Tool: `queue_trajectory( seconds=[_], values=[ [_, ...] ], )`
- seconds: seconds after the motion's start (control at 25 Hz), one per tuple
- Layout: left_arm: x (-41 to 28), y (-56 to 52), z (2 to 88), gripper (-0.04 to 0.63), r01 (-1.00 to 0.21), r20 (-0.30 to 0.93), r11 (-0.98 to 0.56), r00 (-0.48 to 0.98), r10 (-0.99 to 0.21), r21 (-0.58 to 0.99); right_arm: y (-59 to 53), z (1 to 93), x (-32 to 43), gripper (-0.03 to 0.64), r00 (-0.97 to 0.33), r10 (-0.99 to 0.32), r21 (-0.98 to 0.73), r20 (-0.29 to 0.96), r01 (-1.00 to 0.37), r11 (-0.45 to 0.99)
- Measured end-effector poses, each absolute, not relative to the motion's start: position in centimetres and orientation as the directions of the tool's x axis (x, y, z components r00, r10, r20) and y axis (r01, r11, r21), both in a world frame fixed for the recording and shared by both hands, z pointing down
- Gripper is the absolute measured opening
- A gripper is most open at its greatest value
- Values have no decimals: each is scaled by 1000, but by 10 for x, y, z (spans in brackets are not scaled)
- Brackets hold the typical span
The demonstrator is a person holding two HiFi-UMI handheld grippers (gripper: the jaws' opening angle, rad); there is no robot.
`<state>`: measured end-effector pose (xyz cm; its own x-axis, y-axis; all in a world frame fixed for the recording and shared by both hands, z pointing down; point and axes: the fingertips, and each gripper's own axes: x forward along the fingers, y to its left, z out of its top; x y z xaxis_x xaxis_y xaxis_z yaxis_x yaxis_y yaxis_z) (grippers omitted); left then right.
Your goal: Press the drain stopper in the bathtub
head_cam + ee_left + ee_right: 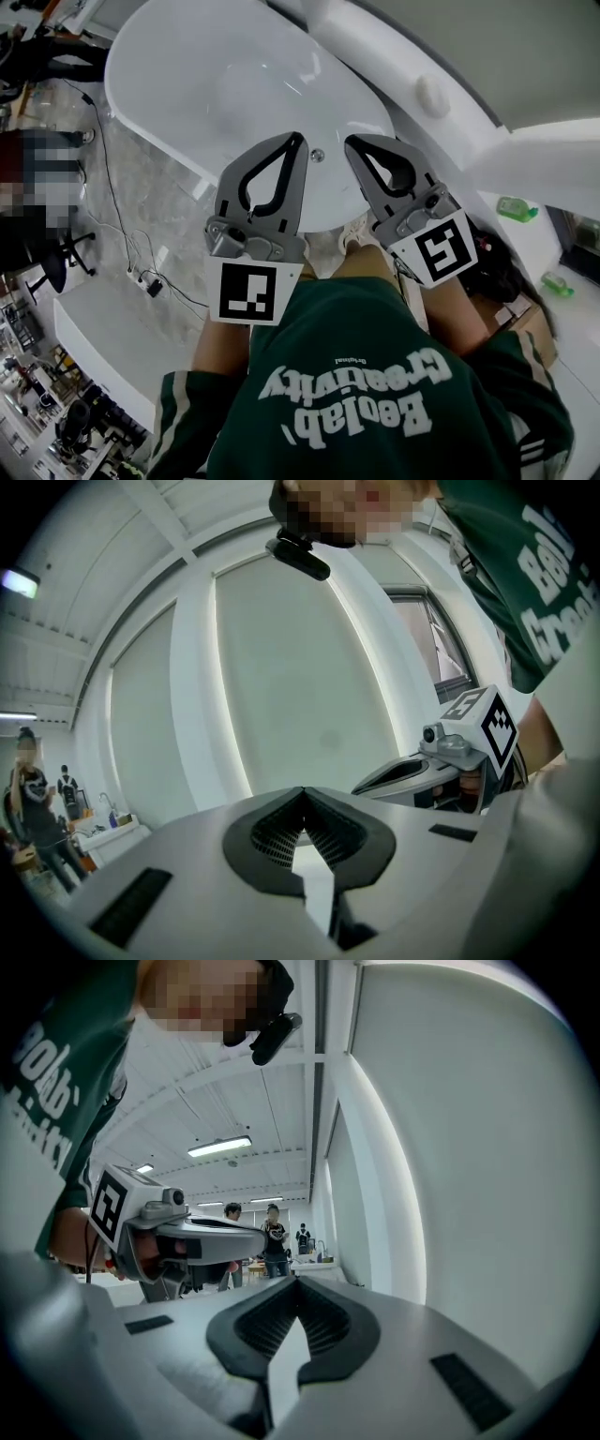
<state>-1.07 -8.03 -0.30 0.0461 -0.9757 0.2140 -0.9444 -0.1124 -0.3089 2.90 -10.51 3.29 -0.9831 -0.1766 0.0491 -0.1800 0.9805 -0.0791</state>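
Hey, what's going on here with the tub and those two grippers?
A person in a green sweatshirt stands over a white bathtub with a gripper in each hand. The left gripper and right gripper are both shut and empty, held side by side in the air. The drain stopper shows on the tub floor between their tips in the head view, and nothing is touching it.

Bright, even light; fisheye-warped edges

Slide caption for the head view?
Left hand-held gripper and right hand-held gripper, both shut, above the drain stopper in the bathtub.
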Motion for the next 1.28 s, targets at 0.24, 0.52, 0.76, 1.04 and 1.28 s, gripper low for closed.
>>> queue_trajectory(
  seconds=[0.24,0.52,0.76,1.04,1.28],
  values=[
    [-52,-69,31,8,-956,247,-128,61,-967,-264,-96,62,-4,12,-980,-181,-85,78,-187,979],
    [-102,-60,92,8,-963,312,-205,143,-939,-174,-90,97,-41,12,-949,-284,-55,138,-294,954],
    [-125,-67,171,8,-949,385,-293,229,-894,-116,-98,156,-66,12,-923,-332,-74,194,-351,933],
    [-116,-83,296,8,-946,503,-307,217,-837,-103,-121,263,-57,12,-938,-308,-174,158,-334,926],
    [-89,-93,394,8,-954,553,-299,230,-801,-37,-132,351,-48,12,-948,-279,-234,151,-309,922]
  ],
)
